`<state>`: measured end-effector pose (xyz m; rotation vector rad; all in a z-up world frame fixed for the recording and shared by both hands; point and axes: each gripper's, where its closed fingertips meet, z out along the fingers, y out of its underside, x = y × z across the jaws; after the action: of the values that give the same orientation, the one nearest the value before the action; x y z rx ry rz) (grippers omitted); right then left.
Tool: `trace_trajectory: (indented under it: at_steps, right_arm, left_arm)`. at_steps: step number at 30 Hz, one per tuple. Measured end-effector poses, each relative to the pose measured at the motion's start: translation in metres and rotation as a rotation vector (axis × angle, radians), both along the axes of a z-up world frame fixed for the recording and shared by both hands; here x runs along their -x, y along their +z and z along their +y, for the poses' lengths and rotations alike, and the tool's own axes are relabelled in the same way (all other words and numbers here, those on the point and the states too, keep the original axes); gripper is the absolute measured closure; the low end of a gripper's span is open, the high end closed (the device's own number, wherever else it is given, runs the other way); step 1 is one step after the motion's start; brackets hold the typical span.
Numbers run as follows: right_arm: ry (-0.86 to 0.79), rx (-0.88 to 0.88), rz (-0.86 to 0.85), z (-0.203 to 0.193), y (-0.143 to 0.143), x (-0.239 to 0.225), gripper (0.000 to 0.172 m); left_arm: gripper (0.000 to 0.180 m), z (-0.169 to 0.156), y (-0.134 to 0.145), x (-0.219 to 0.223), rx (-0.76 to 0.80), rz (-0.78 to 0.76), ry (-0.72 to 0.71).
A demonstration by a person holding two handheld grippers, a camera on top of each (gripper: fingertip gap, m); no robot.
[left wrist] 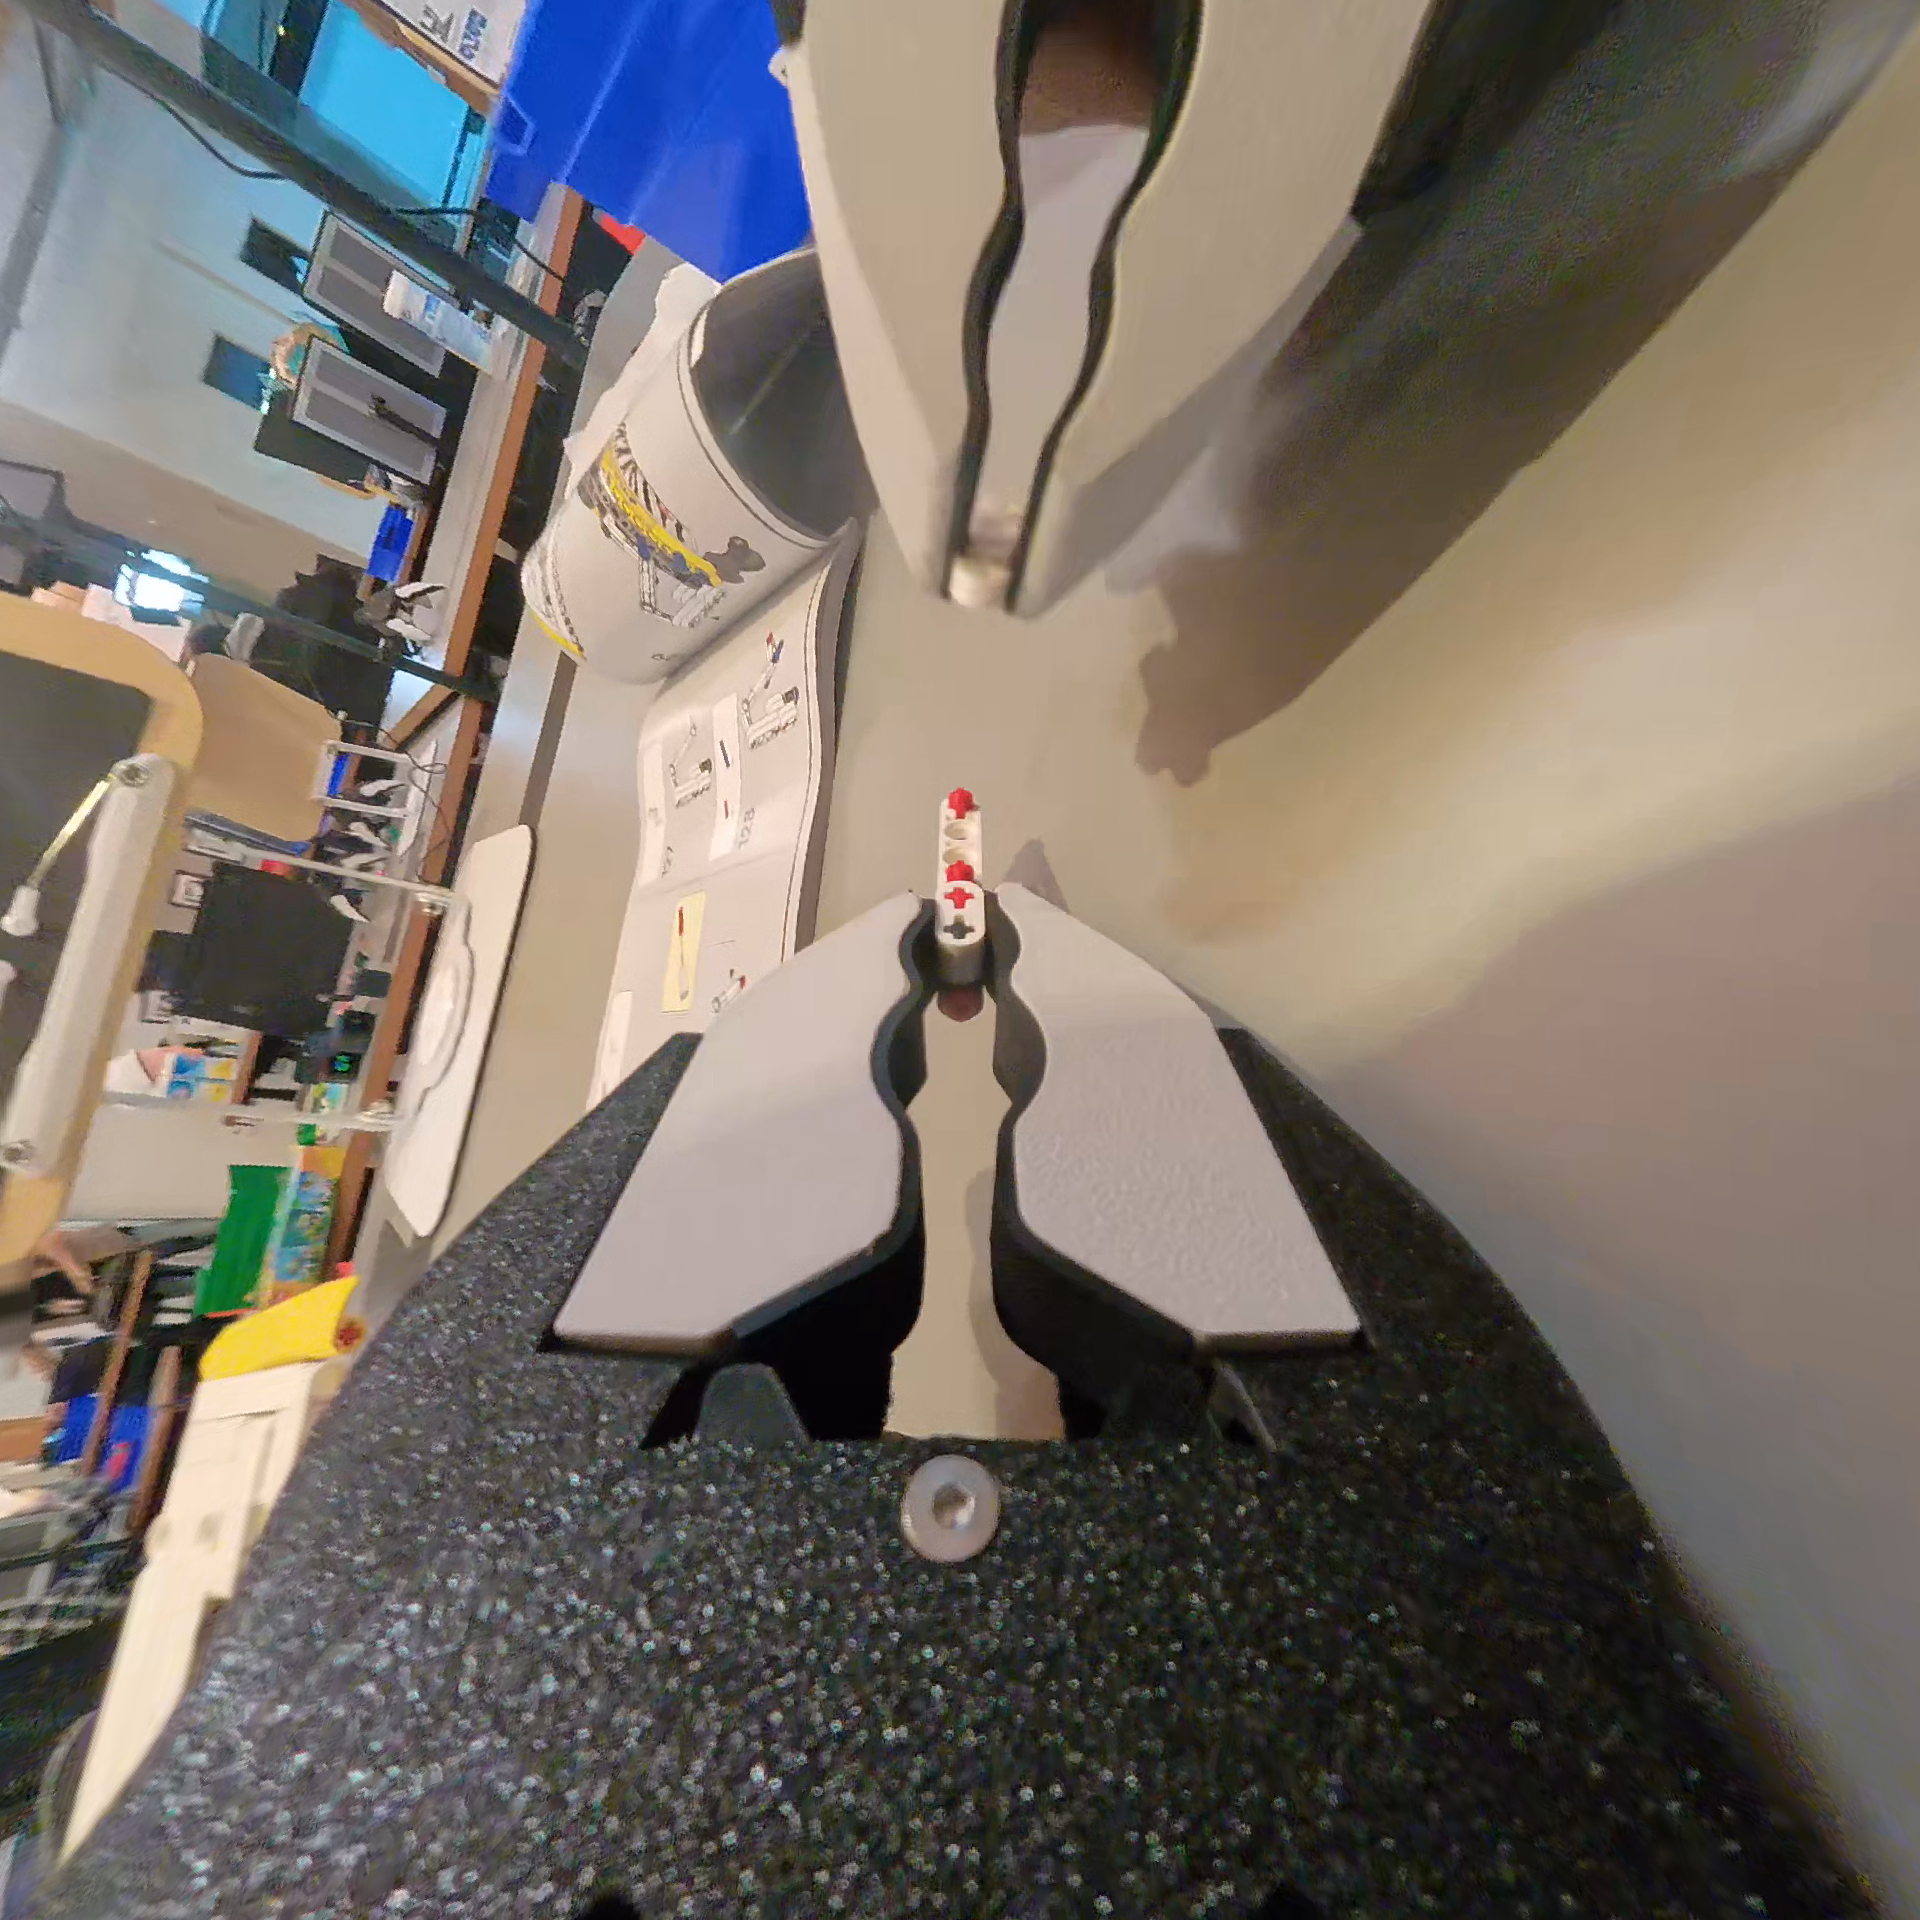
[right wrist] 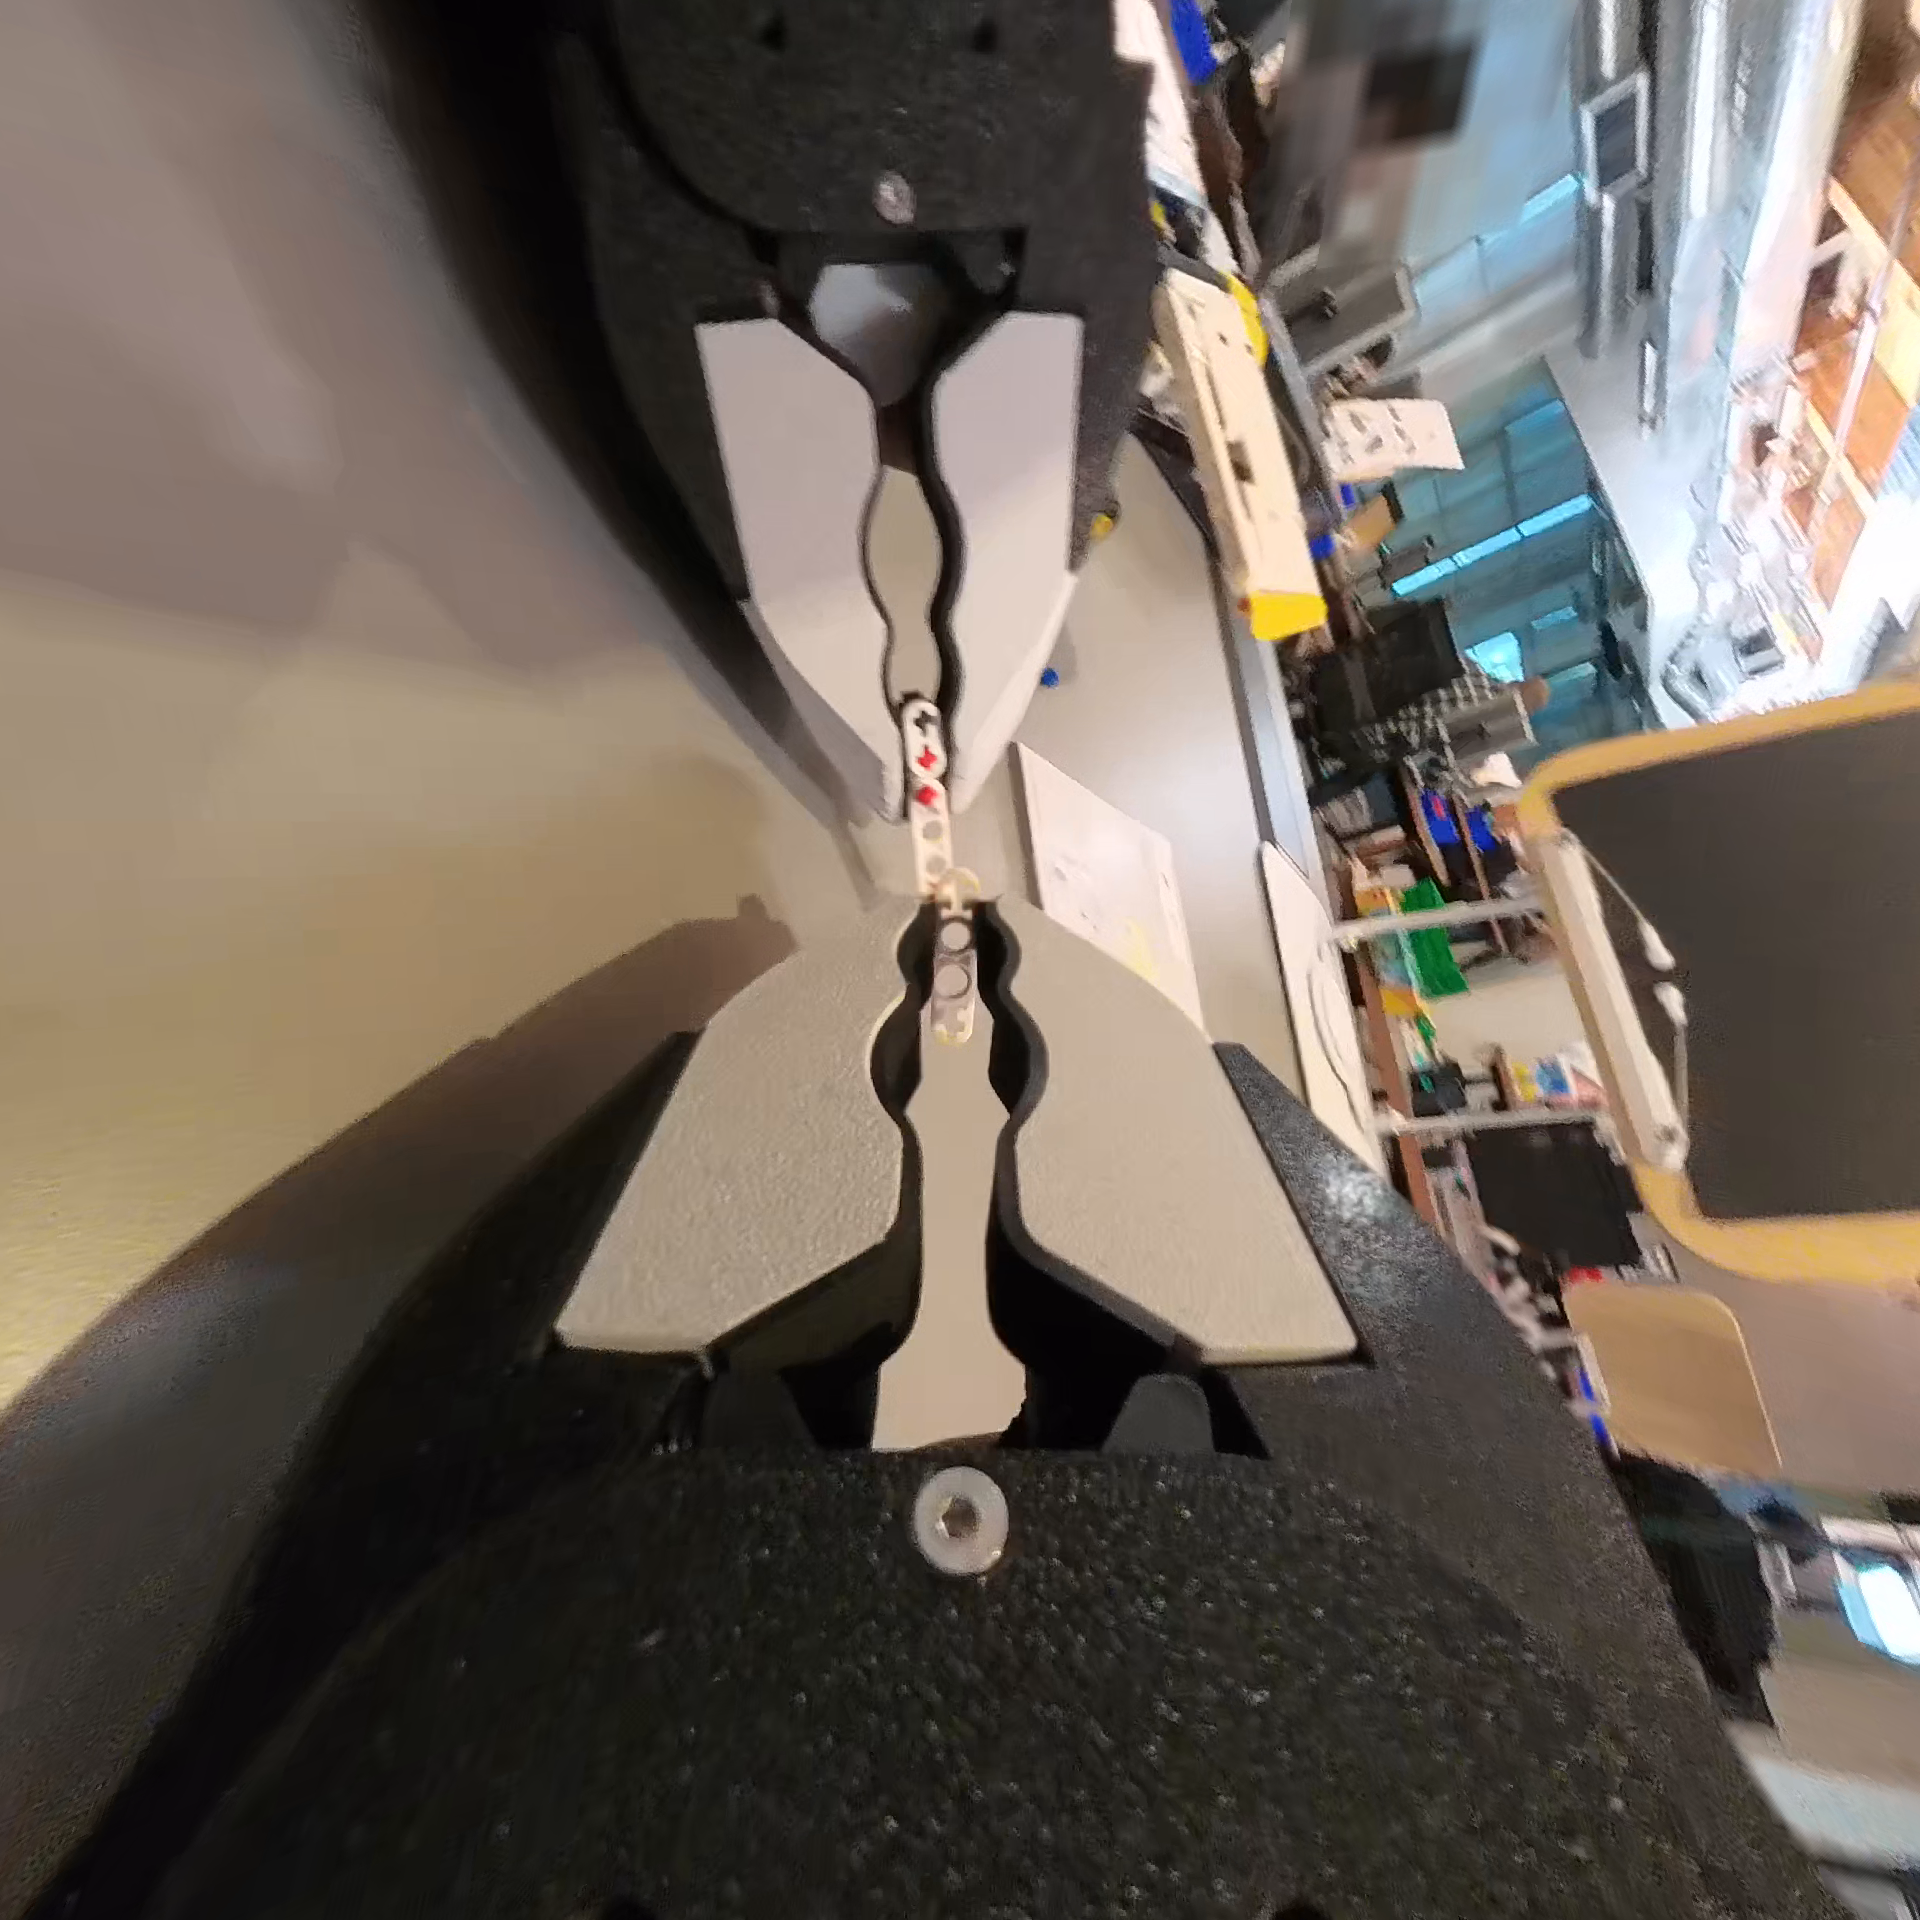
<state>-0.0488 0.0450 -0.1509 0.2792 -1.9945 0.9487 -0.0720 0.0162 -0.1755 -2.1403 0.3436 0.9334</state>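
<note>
My left gripper (left wrist: 961,935) is shut on the near end of a white holed beam (left wrist: 963,862) with red pins in it. The beam sticks out forward above the beige table (left wrist: 1507,831). The right gripper (left wrist: 982,582) hangs at the top of the left wrist view, pinching a small pale piece (left wrist: 987,545), with a gap between it and the beam's tip. In the right wrist view my right gripper (right wrist: 951,940) is shut on a thin white holed strip (right wrist: 953,987). The left gripper (right wrist: 925,769) faces it with its red-pinned beam (right wrist: 928,800). The two parts line up end to end there.
A white mug with a printed picture (left wrist: 665,499) lies beside an open instruction booklet (left wrist: 727,810). A blue bin (left wrist: 665,114) stands behind, and a white tray (left wrist: 457,1039) and a yellow and white model (left wrist: 270,1351) sit at the left. A chair (right wrist: 1766,987) stands past the table edge. Some 5 centimetres of space lies between my two pairs of fingers.
</note>
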Motion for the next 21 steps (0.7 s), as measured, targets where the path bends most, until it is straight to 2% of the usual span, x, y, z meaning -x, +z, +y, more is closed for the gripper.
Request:
trace_trajectory:
  at_steps: [4,8,10,12,14,17,21]
  right_arm:
    - [-0.265,0.097,0.088,0.042,0.042,0.013,0.164]
    - [-0.585,0.158,0.245,0.131,0.111,0.015,0.164]
    - [-0.706,0.127,0.292,0.179,0.132,0.014,0.164]
    - [-0.836,0.087,0.217,0.227,0.124,0.02,0.161]
    - [-0.916,0.089,0.071,0.257,0.102,0.024,0.146]
    - [-0.899,0.105,0.005,0.255,0.094,0.017,0.144]
    - [-0.745,0.07,0.009,0.198,0.101,0.002,0.146]
  left_arm:
    - [0.172,-0.002,0.001,0.002,-0.049,-0.086,0.009]
    - [0.172,0.002,0.003,-0.002,-0.067,-0.121,-0.014]
    - [0.172,0.003,0.003,-0.004,-0.069,-0.131,-0.026]
    - [0.172,0.005,0.003,-0.006,-0.074,-0.139,-0.035]
    - [0.172,0.006,0.004,-0.007,-0.085,-0.152,-0.041]
    - [0.172,0.006,0.005,-0.006,-0.099,-0.169,-0.041]
    - [0.172,0.005,0.01,-0.006,-0.143,-0.206,-0.05]
